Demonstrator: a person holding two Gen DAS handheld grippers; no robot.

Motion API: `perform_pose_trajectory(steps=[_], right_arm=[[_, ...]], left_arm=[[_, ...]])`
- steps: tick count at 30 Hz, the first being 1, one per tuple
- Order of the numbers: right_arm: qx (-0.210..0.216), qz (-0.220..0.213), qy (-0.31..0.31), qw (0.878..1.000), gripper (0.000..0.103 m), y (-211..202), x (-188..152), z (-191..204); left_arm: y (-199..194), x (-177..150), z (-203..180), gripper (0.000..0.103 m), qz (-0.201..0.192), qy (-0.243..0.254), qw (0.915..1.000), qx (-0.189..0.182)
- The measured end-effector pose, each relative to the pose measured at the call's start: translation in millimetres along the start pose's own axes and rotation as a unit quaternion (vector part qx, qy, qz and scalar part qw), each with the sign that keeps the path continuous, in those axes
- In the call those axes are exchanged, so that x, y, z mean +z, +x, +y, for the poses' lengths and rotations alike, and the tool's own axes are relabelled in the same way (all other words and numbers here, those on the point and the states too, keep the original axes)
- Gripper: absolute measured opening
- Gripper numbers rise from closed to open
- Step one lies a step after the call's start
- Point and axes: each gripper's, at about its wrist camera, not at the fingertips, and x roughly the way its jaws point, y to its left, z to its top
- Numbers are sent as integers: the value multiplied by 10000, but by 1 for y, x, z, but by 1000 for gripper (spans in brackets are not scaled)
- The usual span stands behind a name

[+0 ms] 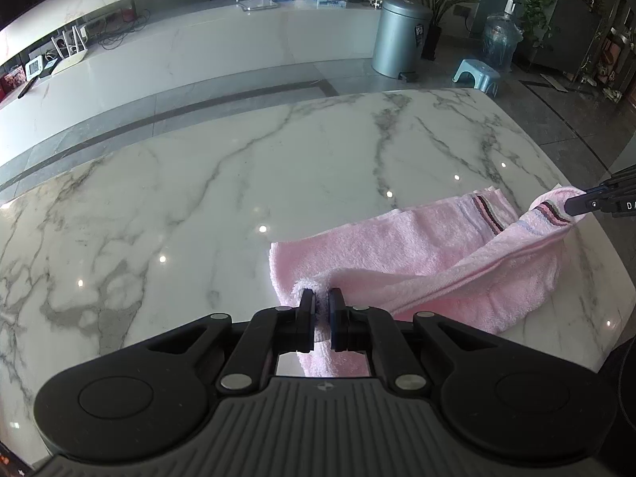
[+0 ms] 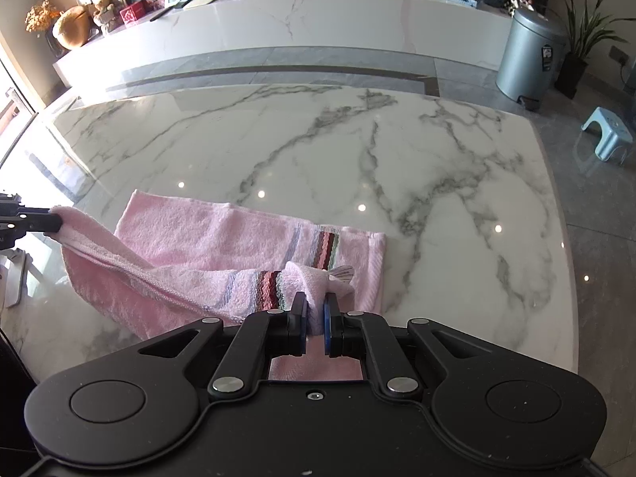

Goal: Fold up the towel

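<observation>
A pink towel [image 1: 397, 254] with a dark striped band lies on the white marble table [image 1: 238, 183]. My left gripper [image 1: 322, 298] is shut on its plain near corner and holds it a little above the table. My right gripper [image 2: 316, 304] is shut on the striped near corner of the towel [image 2: 222, 238]. The near edge hangs stretched between the two grippers while the far half rests flat on the table [image 2: 357, 151]. The right gripper's fingertips show at the right edge of the left wrist view [image 1: 584, 203], and the left gripper's at the left edge of the right wrist view [image 2: 39, 220].
The table's far edge drops to a grey tiled floor. Beyond it stand a long white marble counter [image 2: 318, 12], a silver pedal bin [image 2: 528, 55], a small blue stool [image 2: 606, 137], a potted plant [image 2: 580, 39] and a water jug [image 1: 499, 41].
</observation>
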Motion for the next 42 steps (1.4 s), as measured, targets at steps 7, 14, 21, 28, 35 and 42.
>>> perform_pose_trajectory(steps=[7,14,21,28,35,42], right_arm=[[-19,431,84,9990,6,57,29,-12],[-18,497,450,9977,18,82,31,-26],[-250,279,576,9976,35,70,27,-38],[-504,0,555,9972,37,50,27,-42],[-741,-379,702,9941,41,34,30,-49],[-724,-438,396,9956,42,31,33,-38]], left_arm=[[42,15,20,6,277,-161,9995,-35],[65,13,34,12,373,-406,9985,-29],[54,16,47,17,127,-638,9975,258],[41,17,43,18,94,-471,9982,350],[38,15,28,18,140,-253,9993,238],[57,13,-2,18,274,76,9995,-157]])
